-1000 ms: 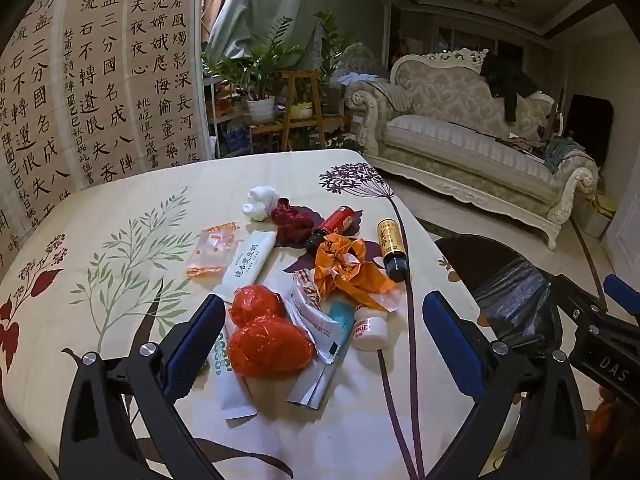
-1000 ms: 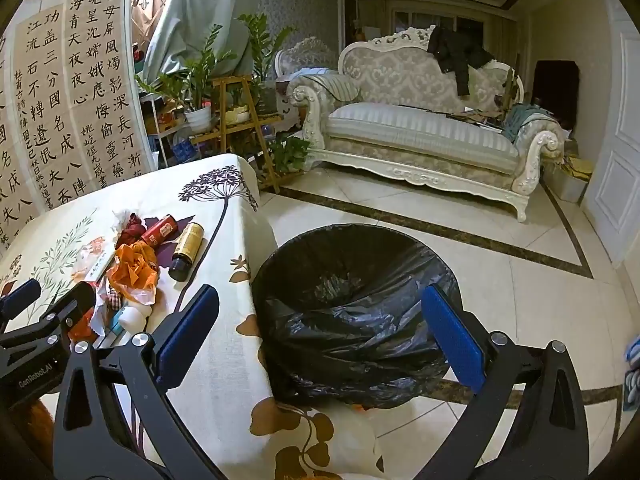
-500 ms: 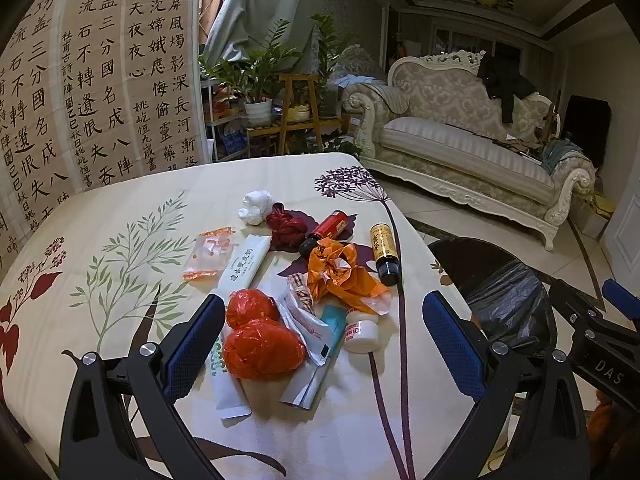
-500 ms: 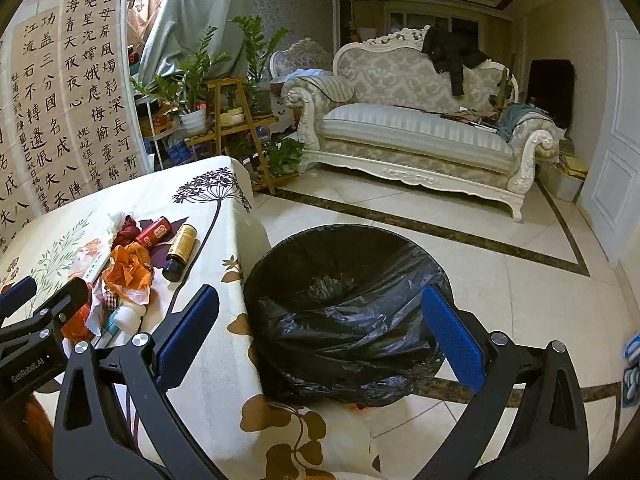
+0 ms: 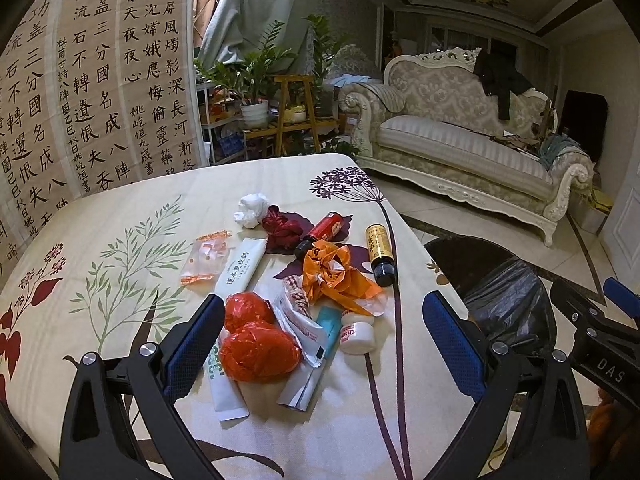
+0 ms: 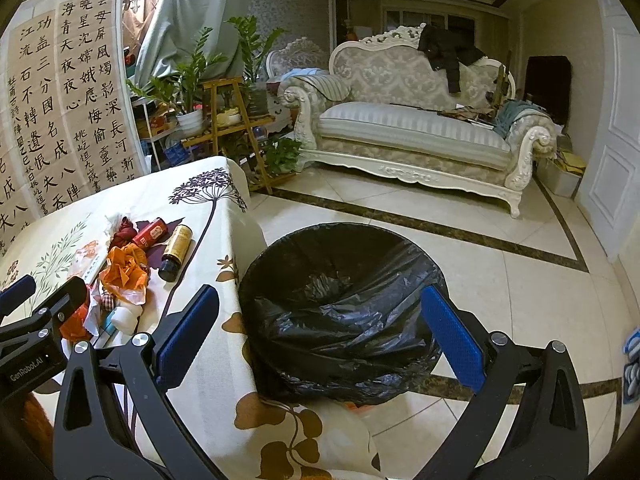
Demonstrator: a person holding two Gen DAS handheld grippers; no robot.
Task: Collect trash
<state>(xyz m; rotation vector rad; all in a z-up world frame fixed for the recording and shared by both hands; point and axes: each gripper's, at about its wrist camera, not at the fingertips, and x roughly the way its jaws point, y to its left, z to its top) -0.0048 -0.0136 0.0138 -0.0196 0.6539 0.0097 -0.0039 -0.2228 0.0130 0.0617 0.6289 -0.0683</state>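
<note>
Your left gripper (image 5: 322,334) is spread wide, empty, above the trash pile (image 5: 304,280) on the table (image 5: 120,208); red bags (image 5: 258,350) lie between its fingers (not touching); your right gripper (image 6: 320,326) is also wide and empty, over the black-lined bin (image 6: 340,308) just beside the table edge; brown bottle (image 5: 380,254) lies nearest the bin.

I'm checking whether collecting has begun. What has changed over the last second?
Nothing was taken or released. The left gripper drew back slightly from the trash pile, so the red bag and white jar appear lower and farther between its open fingers. The right gripper drifted a little over the black-lined bin. The items stayed put on the table.
</note>
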